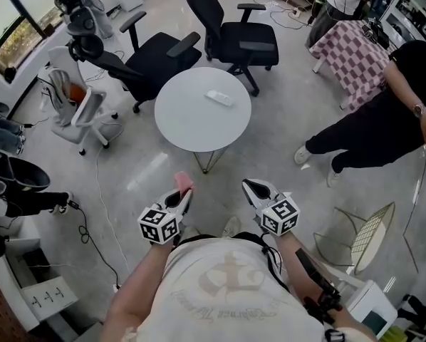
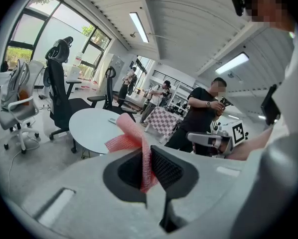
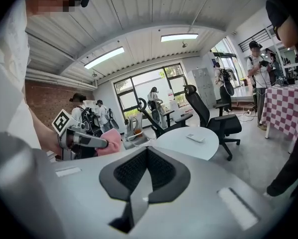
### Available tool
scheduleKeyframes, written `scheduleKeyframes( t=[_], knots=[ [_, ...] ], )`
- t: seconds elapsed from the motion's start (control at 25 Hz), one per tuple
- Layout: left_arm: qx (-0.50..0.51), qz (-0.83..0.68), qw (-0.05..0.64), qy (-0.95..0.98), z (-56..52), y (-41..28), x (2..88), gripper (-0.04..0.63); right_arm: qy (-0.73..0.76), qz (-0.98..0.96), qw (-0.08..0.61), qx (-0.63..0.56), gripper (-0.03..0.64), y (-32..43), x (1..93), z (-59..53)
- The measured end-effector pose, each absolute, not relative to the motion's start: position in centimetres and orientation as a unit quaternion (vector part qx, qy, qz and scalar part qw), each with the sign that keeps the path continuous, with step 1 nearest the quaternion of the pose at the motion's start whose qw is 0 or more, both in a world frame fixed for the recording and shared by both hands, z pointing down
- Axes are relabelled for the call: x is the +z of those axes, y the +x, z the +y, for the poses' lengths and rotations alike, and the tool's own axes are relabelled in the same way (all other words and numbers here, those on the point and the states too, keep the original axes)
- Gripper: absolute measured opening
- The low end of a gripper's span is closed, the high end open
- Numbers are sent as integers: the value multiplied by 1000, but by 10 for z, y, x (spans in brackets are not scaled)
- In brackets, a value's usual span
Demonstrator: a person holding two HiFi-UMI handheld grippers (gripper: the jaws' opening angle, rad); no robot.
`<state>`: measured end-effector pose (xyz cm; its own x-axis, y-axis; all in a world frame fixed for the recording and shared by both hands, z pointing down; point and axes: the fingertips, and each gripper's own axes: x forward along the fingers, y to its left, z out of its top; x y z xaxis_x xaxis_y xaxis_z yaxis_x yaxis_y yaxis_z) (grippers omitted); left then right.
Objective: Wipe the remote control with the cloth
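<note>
A white remote control [image 1: 219, 97] lies on the round white table [image 1: 191, 123] ahead of me; it also shows as the remote [image 3: 195, 138] in the right gripper view and the remote [image 2: 112, 120] in the left gripper view. My left gripper [image 1: 184, 194] is held in front of my body, short of the table, shut on a pink mesh cloth [image 1: 182, 182] that sticks up from its jaws as the cloth [image 2: 137, 145]. My right gripper [image 1: 251, 188] hangs beside it, shut with nothing between its fingers, as the right gripper [image 3: 147, 156] shows.
Two black office chairs [image 1: 236, 37] stand behind the table, a white chair [image 1: 76, 105] at the left. A person in black [image 1: 384, 120] stands at the right near a checkered table [image 1: 355, 55]. Cables run over the grey floor at the left.
</note>
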<state>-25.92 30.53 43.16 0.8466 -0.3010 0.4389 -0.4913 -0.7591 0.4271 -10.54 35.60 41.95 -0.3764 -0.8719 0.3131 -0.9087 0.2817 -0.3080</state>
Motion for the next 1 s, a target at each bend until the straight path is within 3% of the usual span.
scheduleKeyframes(
  t=[0.56,1.0],
  knots=[
    [187,-222,260,921,317,-192,429,29,550,-800,37,234,6,-43,430,368],
    [190,-213,269,920,254,-177,449,28,551,-797,53,241,6,-29,444,299]
  ],
)
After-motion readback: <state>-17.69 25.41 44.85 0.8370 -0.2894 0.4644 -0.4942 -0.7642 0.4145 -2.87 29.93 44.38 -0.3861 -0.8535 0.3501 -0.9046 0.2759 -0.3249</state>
